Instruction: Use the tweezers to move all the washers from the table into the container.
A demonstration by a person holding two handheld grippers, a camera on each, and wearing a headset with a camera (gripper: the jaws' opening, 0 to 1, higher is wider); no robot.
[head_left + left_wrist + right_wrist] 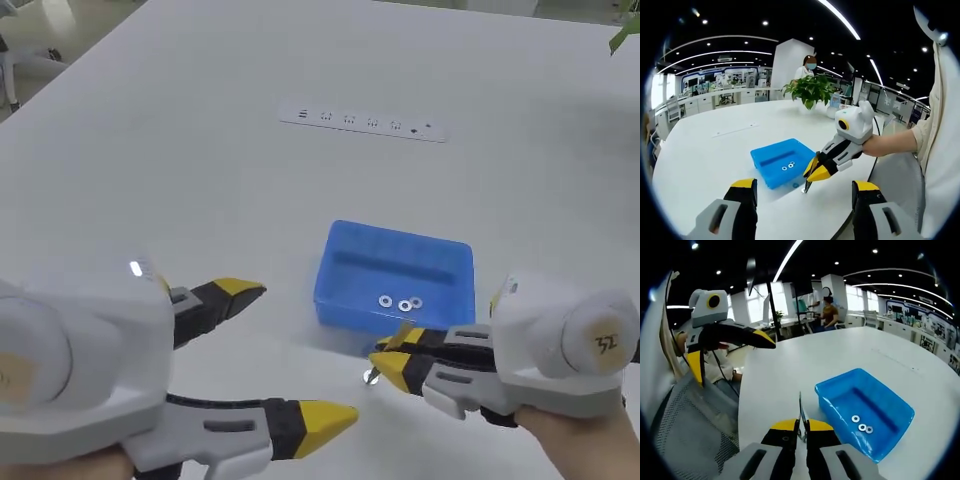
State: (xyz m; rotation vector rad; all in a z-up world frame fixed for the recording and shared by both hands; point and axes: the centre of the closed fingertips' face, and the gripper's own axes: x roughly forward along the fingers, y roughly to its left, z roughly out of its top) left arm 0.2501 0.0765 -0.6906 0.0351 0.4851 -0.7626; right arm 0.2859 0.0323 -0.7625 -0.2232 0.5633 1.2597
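A blue container [343, 252] sits on the white table [200, 180] with three washers [403, 303] lying in it. My right gripper [386, 358] is just in front of the container's near edge, shut on thin metal tweezers [372, 375] whose tip points down at the table. The right gripper view shows the tweezers [801, 412] rising between my shut right gripper [800, 424], with the container [837, 390] and washers [861, 426] to the right. My left gripper [295, 352] is open and holds nothing, left of the container. My left gripper [805, 184] looks towards the container [771, 155] and right gripper [816, 172].
A white power strip [360, 122] lies further back on the table. A potted plant [810, 90] stands at the table's far side, with a person [807, 67] behind it. A mesh chair [690, 430] is beside the table edge.
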